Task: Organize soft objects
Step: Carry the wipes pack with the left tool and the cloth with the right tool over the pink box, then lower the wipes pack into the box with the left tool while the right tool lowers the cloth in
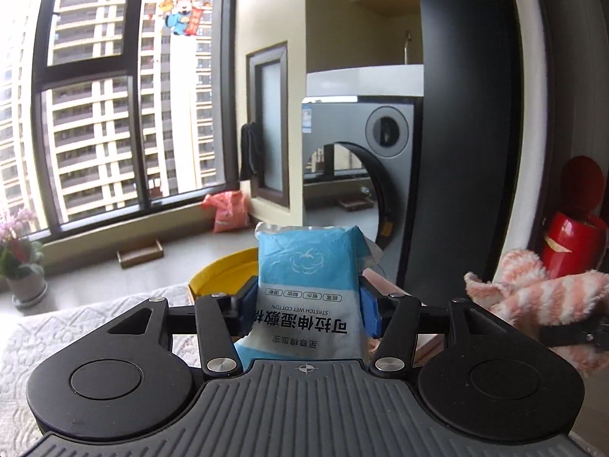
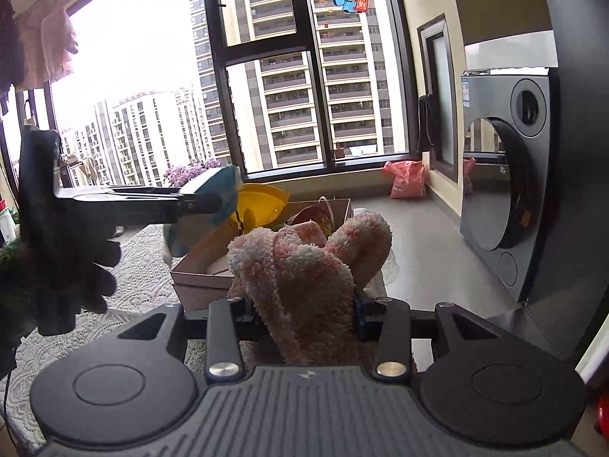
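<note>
Here left gripper [image 1: 310,304] clamps upright wipes pack [image 1: 310,266], right gripper [image 2: 304,304] clenches fuzzy cloth [image 2: 304,266]; cardboard box [image 2: 201,274] just ahead of both.

Two fisheye wrist cameras, each mounted just behind its jaws, look forward along them and slightly down toward a high-rise window. The left gripper [image 1: 310,304] fills the lower frame of its own view, a blue packet [image 1: 308,285] close up between the jaws. The right-wrist view sits equally near, a pink fluffy cloth [image 2: 304,285] between its jaws, and catches the left gripper [image 2: 205,198] side-on beyond and left of them. Both views share the window [image 1: 114,95], washing machine [image 1: 365,160], pink bag [image 1: 228,211] and lace-covered tabletop [image 2: 144,278].
</note>
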A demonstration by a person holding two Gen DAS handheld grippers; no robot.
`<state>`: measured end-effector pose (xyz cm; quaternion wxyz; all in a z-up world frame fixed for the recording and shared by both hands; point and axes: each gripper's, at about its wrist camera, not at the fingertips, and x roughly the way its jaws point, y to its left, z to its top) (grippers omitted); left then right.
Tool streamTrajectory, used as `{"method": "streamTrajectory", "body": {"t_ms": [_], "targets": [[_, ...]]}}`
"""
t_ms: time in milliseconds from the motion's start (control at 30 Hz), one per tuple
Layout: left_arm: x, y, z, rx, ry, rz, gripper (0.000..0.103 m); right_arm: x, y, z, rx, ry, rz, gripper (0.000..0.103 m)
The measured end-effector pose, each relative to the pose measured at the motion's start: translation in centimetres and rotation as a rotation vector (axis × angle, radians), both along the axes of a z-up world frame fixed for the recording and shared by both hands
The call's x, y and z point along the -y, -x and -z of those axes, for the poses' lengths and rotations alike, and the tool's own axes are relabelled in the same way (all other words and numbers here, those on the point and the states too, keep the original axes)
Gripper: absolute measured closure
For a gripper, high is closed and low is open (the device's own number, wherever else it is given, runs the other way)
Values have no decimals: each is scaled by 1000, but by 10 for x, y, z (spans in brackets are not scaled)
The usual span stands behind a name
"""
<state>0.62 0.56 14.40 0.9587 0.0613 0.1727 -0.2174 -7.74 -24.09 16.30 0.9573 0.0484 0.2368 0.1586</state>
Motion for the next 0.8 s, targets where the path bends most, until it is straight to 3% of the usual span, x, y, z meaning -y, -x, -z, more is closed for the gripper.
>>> {"method": "streamTrajectory", "body": {"t_ms": [67, 167, 333, 467, 500, 533, 567, 633, 667, 700, 800], "targets": [[8, -41, 11, -26, 9, -10, 40, -1, -17, -4, -18, -8, -3, 63], [12, -86, 45, -142, 4, -48, 34, -14, -54, -21, 14, -5, -9, 63], [-2, -92, 56, -133, 45, -30, 34, -58, -139, -31, 42, -17, -33, 62], [-15, -84, 44, -111, 55, -21, 36, -86, -192, 5, -128, 44, -2, 51], [-20, -78, 39, -105, 68, -26, 37, -88, -193, 13, -130, 63, 15, 45], [-24, -71, 35, -98, 84, -33, 38, -88, -190, 14, -114, 89, 25, 32], [-29, -63, 30, -93, 97, -37, 38, -86, -186, 13, -110, 104, 20, 25], [-36, -50, 27, -91, 115, -38, 44, -77, -178, 7, -117, 97, -20, 23], [-39, -44, 27, -103, 111, -35, 55, -73, -171, 1, -114, 96, -48, 20], [-39, -41, 30, -121, 103, -36, 58, -69, -162, -5, -98, 103, -67, 19], [-38, -44, 45, -181, 110, -22, 60, -62, -147, -19, -54, 111, -87, 20]]}}
